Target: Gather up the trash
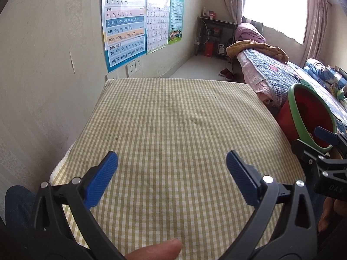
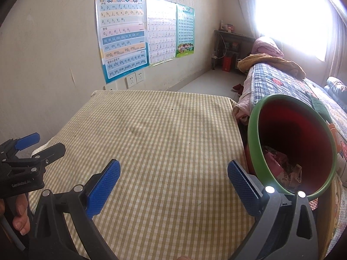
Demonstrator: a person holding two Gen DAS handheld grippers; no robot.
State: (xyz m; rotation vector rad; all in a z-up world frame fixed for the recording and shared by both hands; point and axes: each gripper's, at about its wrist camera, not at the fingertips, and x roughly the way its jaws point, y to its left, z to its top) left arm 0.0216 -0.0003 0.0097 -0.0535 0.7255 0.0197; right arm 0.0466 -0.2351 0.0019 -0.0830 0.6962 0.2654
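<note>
A red bin with a green rim (image 2: 256, 130) stands beside the table's right edge; it also shows in the left wrist view (image 1: 297, 110). Crumpled trash wrappers (image 2: 282, 166) lie at its bottom. My left gripper (image 1: 172, 179) is open and empty above the checked tablecloth (image 1: 173, 119). My right gripper (image 2: 173, 182) is open and empty above the tablecloth (image 2: 162, 130), its right finger close to the bin's rim. Each gripper shows at the edge of the other's view: the right one (image 1: 325, 149), the left one (image 2: 23, 151).
The table stands against a wall with posters (image 2: 123, 36) and sockets (image 2: 135, 79). A bed with quilts (image 2: 282, 80) lies to the right behind the bin. A dark shelf (image 2: 232, 49) stands in the far corner under a bright window. Red shoes (image 1: 226, 73) lie on the floor.
</note>
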